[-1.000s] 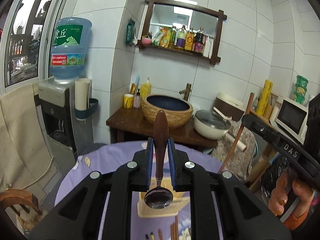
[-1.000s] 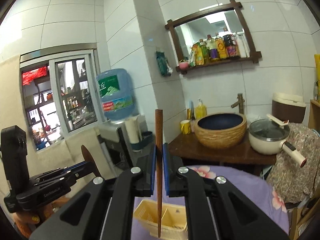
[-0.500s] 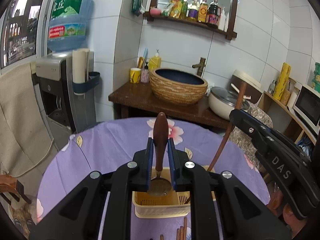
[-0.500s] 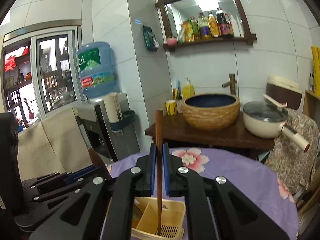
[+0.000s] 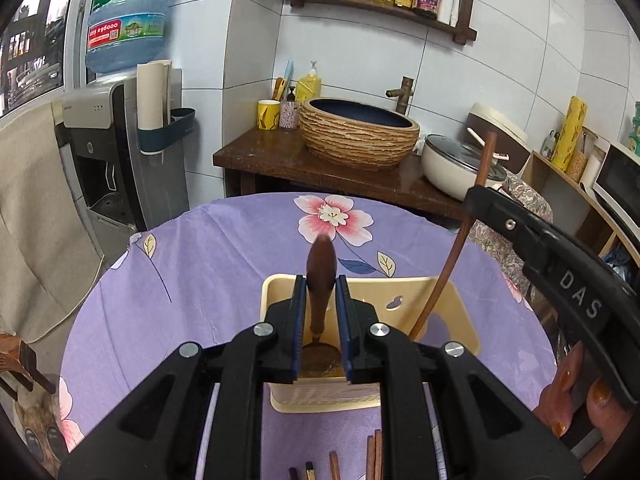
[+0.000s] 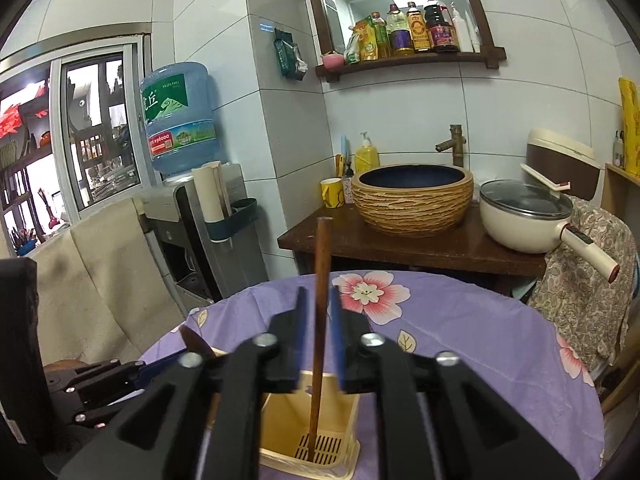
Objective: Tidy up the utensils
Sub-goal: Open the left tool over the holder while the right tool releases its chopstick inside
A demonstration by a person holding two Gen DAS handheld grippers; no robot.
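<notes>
A yellow slotted utensil holder (image 5: 440,294) stands on the purple flowered tablecloth (image 5: 208,264). My left gripper (image 5: 320,282) is shut on a dark wooden spoon (image 5: 320,268), handle up, with its bowl down inside the holder. In the right wrist view my right gripper (image 6: 319,294) is opening. A brown chopstick (image 6: 322,264) stands between the jaws with a gap on each side, and its lower end rests on the grated floor of the holder (image 6: 280,432). The same chopstick (image 5: 454,252) leans beside the right gripper (image 5: 560,276) in the left wrist view.
Several loose chopsticks (image 5: 372,456) lie on the cloth in front of the holder. Behind the round table stands a dark wooden counter (image 5: 280,156) with a woven basin (image 5: 360,136) and a white pot (image 5: 456,164). A water dispenser (image 5: 100,140) is at the left, and a person's hand (image 5: 576,396) at the lower right.
Both grippers came down over the table. The spoon bowl and the chopstick tip went into the holder. The right jaws parted from the chopstick.
</notes>
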